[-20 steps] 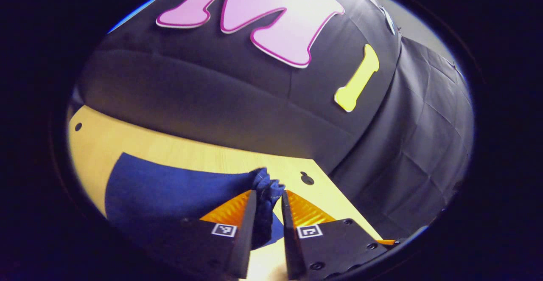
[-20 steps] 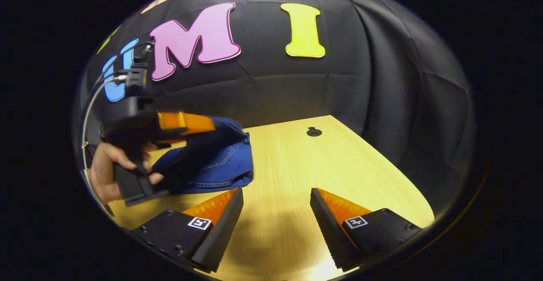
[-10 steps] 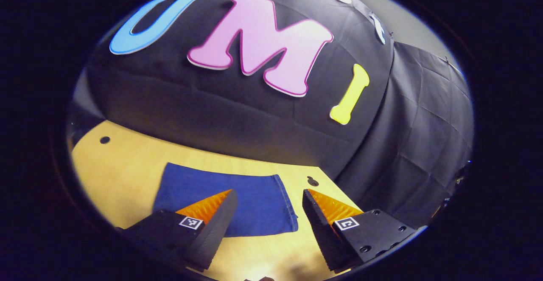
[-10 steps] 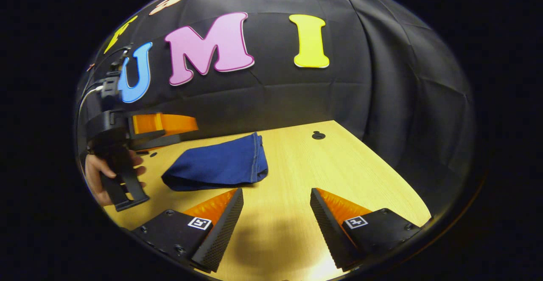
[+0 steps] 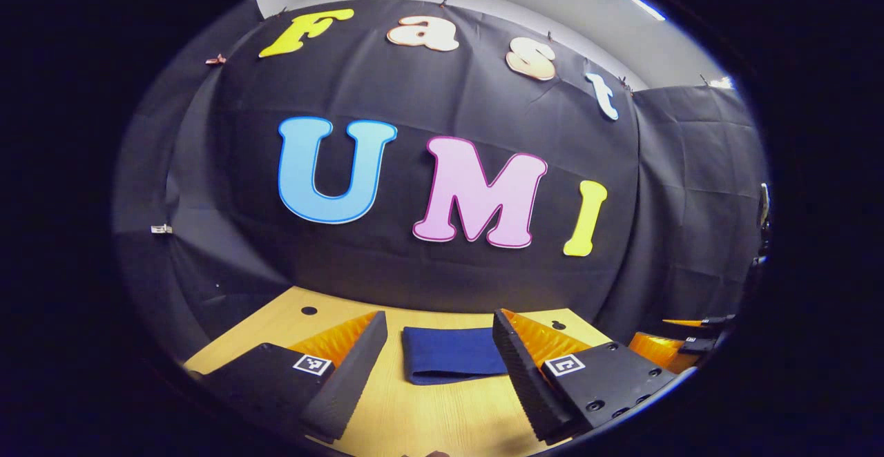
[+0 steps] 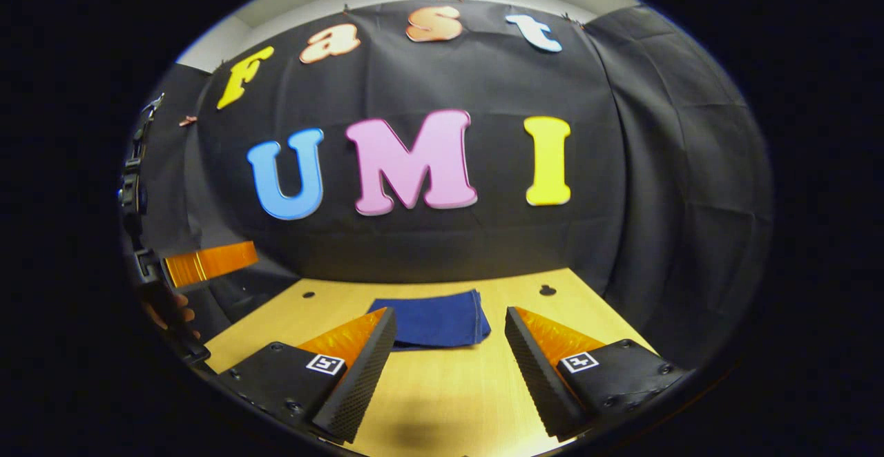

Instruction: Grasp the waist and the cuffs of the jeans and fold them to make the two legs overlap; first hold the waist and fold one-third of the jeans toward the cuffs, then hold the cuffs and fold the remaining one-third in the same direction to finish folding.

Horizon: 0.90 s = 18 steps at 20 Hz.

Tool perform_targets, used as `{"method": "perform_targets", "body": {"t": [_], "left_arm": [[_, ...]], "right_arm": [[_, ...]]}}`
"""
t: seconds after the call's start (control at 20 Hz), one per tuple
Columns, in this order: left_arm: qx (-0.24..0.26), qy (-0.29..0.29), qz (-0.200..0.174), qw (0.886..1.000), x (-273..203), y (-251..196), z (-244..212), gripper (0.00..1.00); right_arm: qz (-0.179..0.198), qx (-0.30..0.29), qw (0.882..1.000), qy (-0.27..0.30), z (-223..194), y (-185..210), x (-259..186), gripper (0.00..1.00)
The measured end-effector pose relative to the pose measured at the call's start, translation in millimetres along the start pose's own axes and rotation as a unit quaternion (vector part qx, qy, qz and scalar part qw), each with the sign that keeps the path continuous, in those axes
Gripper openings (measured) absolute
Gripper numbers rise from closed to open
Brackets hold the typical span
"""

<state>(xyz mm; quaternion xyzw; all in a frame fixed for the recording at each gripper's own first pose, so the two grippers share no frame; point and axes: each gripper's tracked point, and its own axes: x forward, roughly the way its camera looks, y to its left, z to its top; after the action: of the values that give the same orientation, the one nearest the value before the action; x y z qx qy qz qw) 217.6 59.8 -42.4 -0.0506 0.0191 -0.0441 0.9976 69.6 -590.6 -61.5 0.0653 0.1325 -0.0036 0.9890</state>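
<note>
Folded jeans (image 5: 452, 355) flat on the wooden bench (image 5: 428, 415), long axis crosswise to both views, stacked hem edges toward the right in the right gripper view. Ahead of and between the parted, empty jaws of left gripper (image 5: 436, 360) and right gripper (image 6: 449, 360), touching neither. Compact dark-blue rectangle, smooth on top.

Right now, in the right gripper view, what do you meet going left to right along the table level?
The other gripper held by a hand at the left edge, then this gripper's left finger, the folded jeans on the table, then its right finger.
</note>
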Motion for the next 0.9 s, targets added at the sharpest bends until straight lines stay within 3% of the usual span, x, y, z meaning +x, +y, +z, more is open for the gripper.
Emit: {"method": "perform_targets", "body": {"t": [0.25,0.55,0.9], "left_arm": [[0.017,-0.032,0.015,0.999,-66,7,27,0.96],[0.036,-0.006,0.001,0.999,-119,4,21,0.96],[0.036,0.008,0.003,0.999,-120,-24,34,0.96]], "right_arm": [[-0.012,-0.019,0.996,-0.082,57,26,-64,0.96],[-0.007,-0.054,0.996,-0.075,58,52,-114,0.96],[0.034,-0.063,0.994,-0.078,84,49,-98,0.96]]}}
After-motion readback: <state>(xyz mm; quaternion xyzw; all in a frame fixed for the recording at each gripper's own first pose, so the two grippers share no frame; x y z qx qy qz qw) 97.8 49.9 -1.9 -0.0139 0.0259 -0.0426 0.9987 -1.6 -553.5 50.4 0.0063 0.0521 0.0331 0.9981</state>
